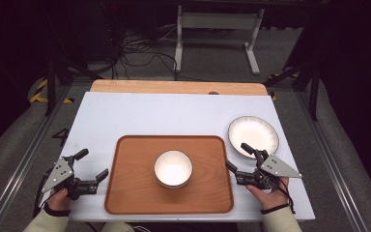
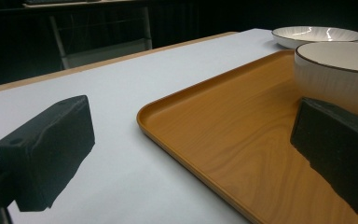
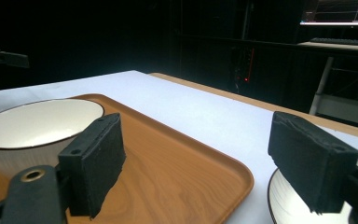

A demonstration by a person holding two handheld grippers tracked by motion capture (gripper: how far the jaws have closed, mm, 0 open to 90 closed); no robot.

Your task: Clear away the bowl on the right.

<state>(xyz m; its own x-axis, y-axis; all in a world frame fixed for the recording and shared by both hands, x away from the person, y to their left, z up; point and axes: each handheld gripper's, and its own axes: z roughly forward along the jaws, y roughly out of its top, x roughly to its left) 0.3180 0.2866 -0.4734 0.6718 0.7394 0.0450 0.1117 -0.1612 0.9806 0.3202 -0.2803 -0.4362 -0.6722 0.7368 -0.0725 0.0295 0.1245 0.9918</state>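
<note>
While both tongs hang spread and empty, white bowl (image 1: 173, 168) sits mid wooden tray (image 1: 130, 193) on desk (image 1: 125, 116). Left tongs (image 1: 92, 166) just off tray's left edge; right tongs (image 1: 236, 157) between tray and striped plate (image 1: 253, 136).

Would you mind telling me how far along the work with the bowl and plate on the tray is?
Done: the bowl sits on the tray. In hand: nothing; the left gripper and right gripper are open beside the tray. Left: the plate lies on the table, off the tray, probably next.
</note>
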